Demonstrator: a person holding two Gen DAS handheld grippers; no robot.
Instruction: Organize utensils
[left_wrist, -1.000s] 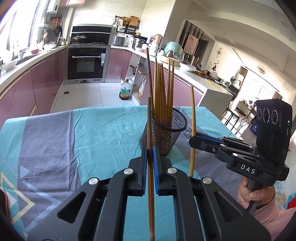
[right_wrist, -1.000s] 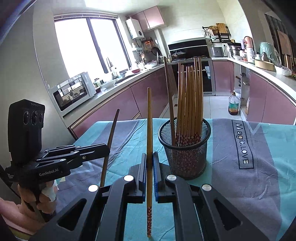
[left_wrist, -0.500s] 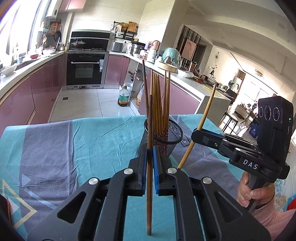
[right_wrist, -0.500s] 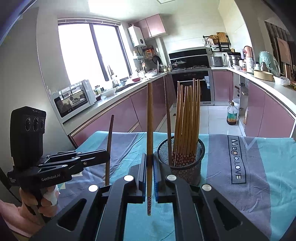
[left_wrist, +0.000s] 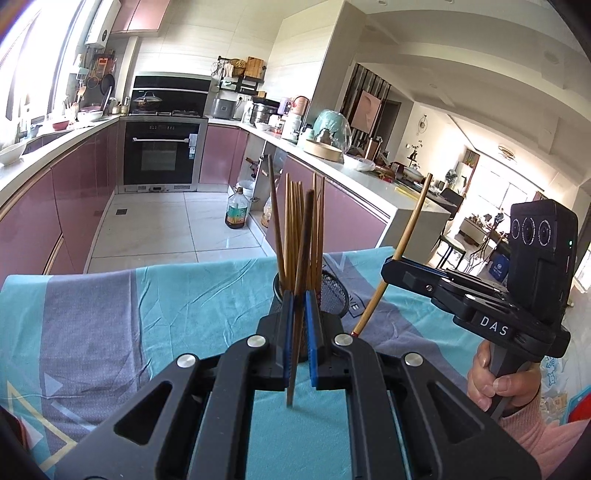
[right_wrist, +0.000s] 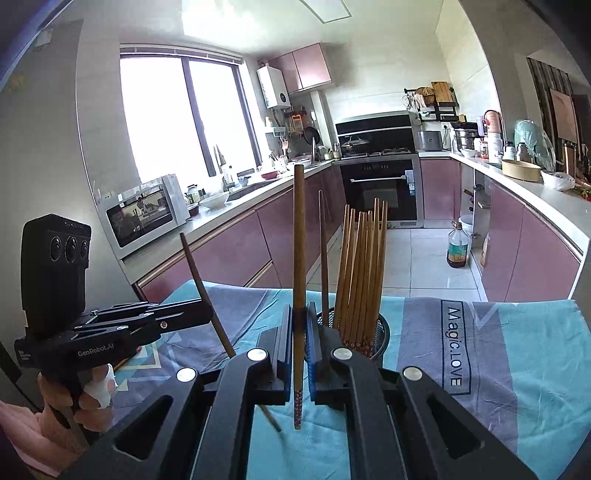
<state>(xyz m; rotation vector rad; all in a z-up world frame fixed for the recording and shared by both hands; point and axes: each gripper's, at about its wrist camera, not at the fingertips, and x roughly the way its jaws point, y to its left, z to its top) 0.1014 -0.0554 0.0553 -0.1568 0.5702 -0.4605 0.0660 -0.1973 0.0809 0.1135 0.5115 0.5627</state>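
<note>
A table carries a teal and grey cloth (right_wrist: 517, 354) printed "Magic.LOVE". Directly on the cloth stands a black wire-mesh holder (left_wrist: 334, 293), upright near the far edge and filled with wooden chopsticks (right_wrist: 364, 266).

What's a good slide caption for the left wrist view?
Left gripper and right gripper each clamp one chopstick beside the mesh holder.

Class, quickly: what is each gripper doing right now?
Left gripper: closed on one chopstick.
Right gripper: closed on another chopstick.
</note>
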